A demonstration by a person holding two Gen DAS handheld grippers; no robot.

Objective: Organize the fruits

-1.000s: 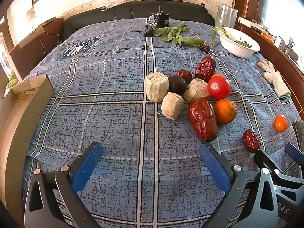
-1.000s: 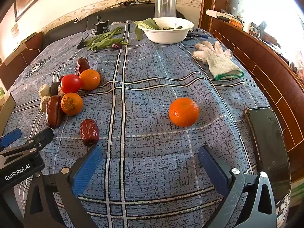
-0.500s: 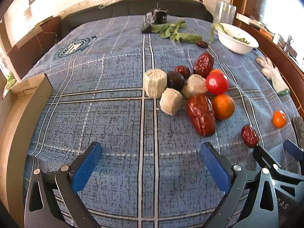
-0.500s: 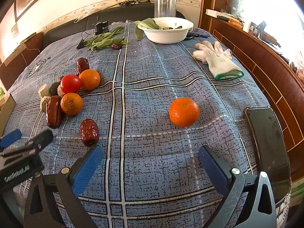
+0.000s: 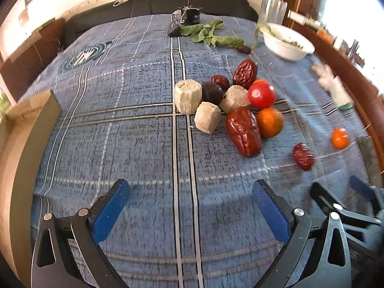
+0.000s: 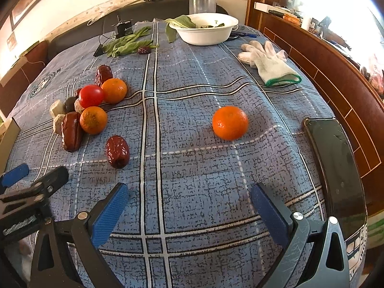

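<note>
The lone orange (image 6: 230, 123) lies on the blue plaid cloth (image 6: 192, 91), well apart from the pile (image 6: 84, 110) at its left, where fruits touch, seemingly gathered as the sorted group. A stray date (image 6: 117, 151) sits between. The right gripper (image 6: 188, 205) faces the orange, jaws apart and empty. The left gripper (image 5: 190, 202), jaws also apart, has pulled back from the pile since a second ago; its view is blurred.

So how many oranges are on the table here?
3. One orange lies alone ahead of the right gripper; two sit in the pile, one behind the tomato and one nearer. Others may be hidden.
</note>
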